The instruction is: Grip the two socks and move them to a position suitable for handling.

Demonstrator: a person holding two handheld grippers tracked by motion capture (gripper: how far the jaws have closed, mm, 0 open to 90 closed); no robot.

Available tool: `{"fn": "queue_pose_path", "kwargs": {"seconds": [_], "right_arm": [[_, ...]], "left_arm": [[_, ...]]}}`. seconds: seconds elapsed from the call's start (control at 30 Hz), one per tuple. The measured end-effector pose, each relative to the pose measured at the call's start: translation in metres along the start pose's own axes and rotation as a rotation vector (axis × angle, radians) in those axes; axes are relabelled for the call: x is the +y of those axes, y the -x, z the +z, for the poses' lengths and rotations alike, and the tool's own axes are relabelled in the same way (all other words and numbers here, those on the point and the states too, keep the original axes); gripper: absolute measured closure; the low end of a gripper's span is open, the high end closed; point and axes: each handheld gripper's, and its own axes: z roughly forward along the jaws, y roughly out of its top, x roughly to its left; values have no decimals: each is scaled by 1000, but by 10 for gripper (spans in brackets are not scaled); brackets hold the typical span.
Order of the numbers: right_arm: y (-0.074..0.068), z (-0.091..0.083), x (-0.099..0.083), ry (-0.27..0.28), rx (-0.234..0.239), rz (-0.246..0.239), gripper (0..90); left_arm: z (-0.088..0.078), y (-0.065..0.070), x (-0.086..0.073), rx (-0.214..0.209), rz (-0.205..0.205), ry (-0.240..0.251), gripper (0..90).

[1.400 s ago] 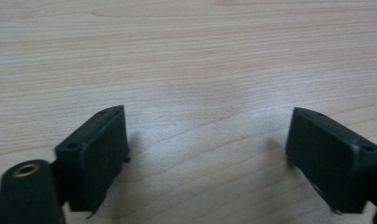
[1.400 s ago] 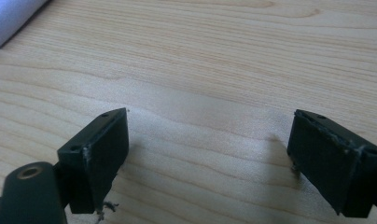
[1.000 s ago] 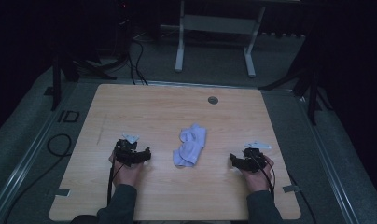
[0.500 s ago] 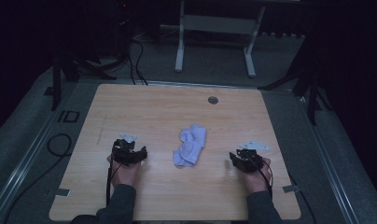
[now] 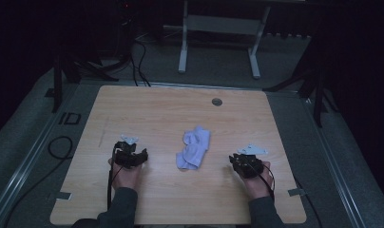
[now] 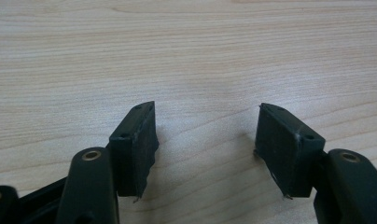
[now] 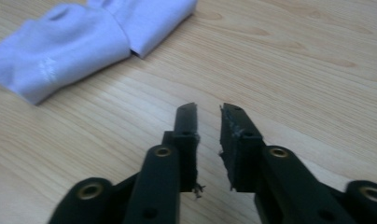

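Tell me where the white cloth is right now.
In the high view, the crumpled white cloth lies mid-table between the left hand-held gripper and right hand-held gripper, touching neither.

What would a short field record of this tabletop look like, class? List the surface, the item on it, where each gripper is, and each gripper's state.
Surface: wooden table, with a small round grommet near its far edge
Item: crumpled pale lilac cloth, lying near the middle
Left gripper: left of the cloth, jaws wide apart over bare wood, holding nothing
Right gripper: right of the cloth, jaws a narrow gap apart, holding nothing, pointing toward the cloth
Contact: neither gripper touches the cloth
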Motion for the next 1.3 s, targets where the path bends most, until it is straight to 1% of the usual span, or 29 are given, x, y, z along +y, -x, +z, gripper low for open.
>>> {"fn": "queue_pose_path", "kwargs": {"seconds": [0.03, 0.07, 0.1, 0.13, 0.17, 0.2, 0.3, 0.33, 0.4, 0.43, 0.47, 0.53, 0.57, 0.67, 0.73, 0.83, 0.93, 1.03, 1.1, 1.13, 1.17, 1.2, 1.23, 1.3], "right_arm": [[-2, -1, 2, 5, 15, 0, 834], [-2, -1, 2, 5, 15, 0, 834], [-7, -1, 6, 9, 38, -12, 877], [-7, -1, 6, 9, 38, -12, 877], [-12, -1, 10, 12, 43, -34, 897], [-12, -1, 10, 12, 43, -34, 897], [-22, 2, 14, 8, 56, -66, 900], [-30, 6, 18, 0, 69, -94, 900], [-33, 8, 19, -3, 76, -102, 900], [-40, 12, 22, -8, 95, -117, 900], [-40, 12, 22, -8, 95, -117, 900], [-48, 16, 27, -10, 108, -138, 900], [-51, 17, 29, -11, 113, -142, 900], [-61, 22, 37, -11, 137, -161, 900], [-66, 26, 41, -14, 144, -179, 900], [-72, 32, 45, -21, 154, -193, 899], [-76, 41, 46, -42, 160, -202, 898], [-79, 52, 42, -82, 167, -206, 894], [-79, 54, 41, -88, 167, -206, 893], [-79, 56, 38, -103, 167, -209, 892], [-79, 56, 38, -103, 167, -209, 892], [-79, 58, 36, -116, 165, -204, 892], [-79, 58, 36, -116, 165, -204, 892], [-78, 59, 34, -121, 166, -200, 893]], "left_arm": [[0, 0, 0, -2, -6, 0, 421], [-1, -1, 0, -11, -16, 4, 421], [-2, -2, -1, -30, -33, 9, 454], [-2, -3, -1, -37, -42, 11, 454], [-3, -2, -1, -39, -40, 10, 462], [-3, -2, -1, -42, -38, 11, 462], [-5, 0, -1, -56, -29, 21, 486], [-6, 0, 0, -60, -24, 25, 497], [-7, 2, 0, -64, -14, 28, 499], [-8, 2, 0, -68, -13, 32, 501], [-9, 3, 0, -71, -6, 38, 501], [-10, 5, 0, -74, 4, 45, 504], [-11, 5, 0, -78, 8, 50, 506], [-14, 7, 0, -95, 17, 57, 512], [-15, 8, 0, -110, 15, 61, 517], [-17, 10, -1, -132, 27, 63, 531], [-19, 12, -1, -147, 35, 65, 544], [-21, 14, -1, -158, 43, 70, 557], [-22, 16, -1, -168, 43, 74, 560], [-23, 17, -2, -175, 47, 76, 565], [-23, 17, -2, -179, 51, 76, 565], [-23, 19, -2, -187, 53, 76, 570], [-23, 20, -2, -190, 55, 75, 574], [-24, 22, -2, -209, 63, 74, 579]]}}
